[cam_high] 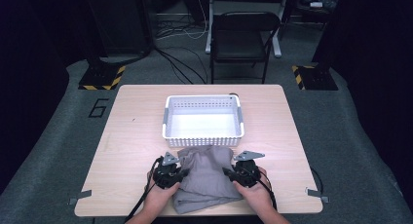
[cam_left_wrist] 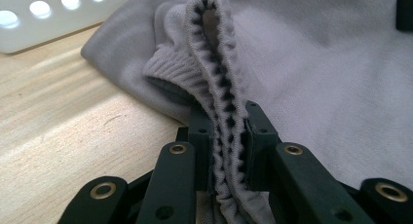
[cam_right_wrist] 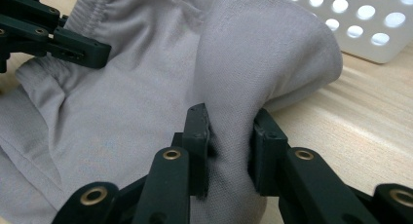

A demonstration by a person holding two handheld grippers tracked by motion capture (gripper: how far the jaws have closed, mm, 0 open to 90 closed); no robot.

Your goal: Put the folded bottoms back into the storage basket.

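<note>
The grey garment (cam_high: 206, 177) lay folded on the wooden table (cam_high: 131, 136), just on the person's side of the white basket (cam_high: 203, 135), its far edge touching or nearly touching the basket's near wall. Its near edge reached almost to the table's near edge.

The left gripper (cam_left_wrist: 229, 136) was clamped on the garment's ribbed, elasticated hem (cam_left_wrist: 214, 78), the band standing up in a narrow loop between the pads. In the high view that gripper (cam_high: 170, 174) sat at the garment's left edge. The right gripper (cam_right_wrist: 229, 136) was clamped on a raised fold of smooth grey fabric (cam_right_wrist: 263, 58) at the garment's right edge, seen from above at (cam_high: 243, 173). Both hands (cam_high: 158, 197) came in from the table's near edge, one either side of the garment.

Room for moving: bare tabletop lay left and right of the garment, wider still either side of the basket and behind it. Two small grey brackets (cam_high: 79, 197) sat at the table's near corners.

The basket, perforated along its walls, with grey handles at its short ends, held nothing that I could see; its floor showed white and bare.

Beyond the basket, off the table, a black folding chair (cam_high: 242, 39) stood on grey floor. A figure "6" (cam_high: 99, 107) was marked on the floor left of the table. Yellow-and-black striped bases (cam_high: 101, 78) stood at both far corners.
</note>
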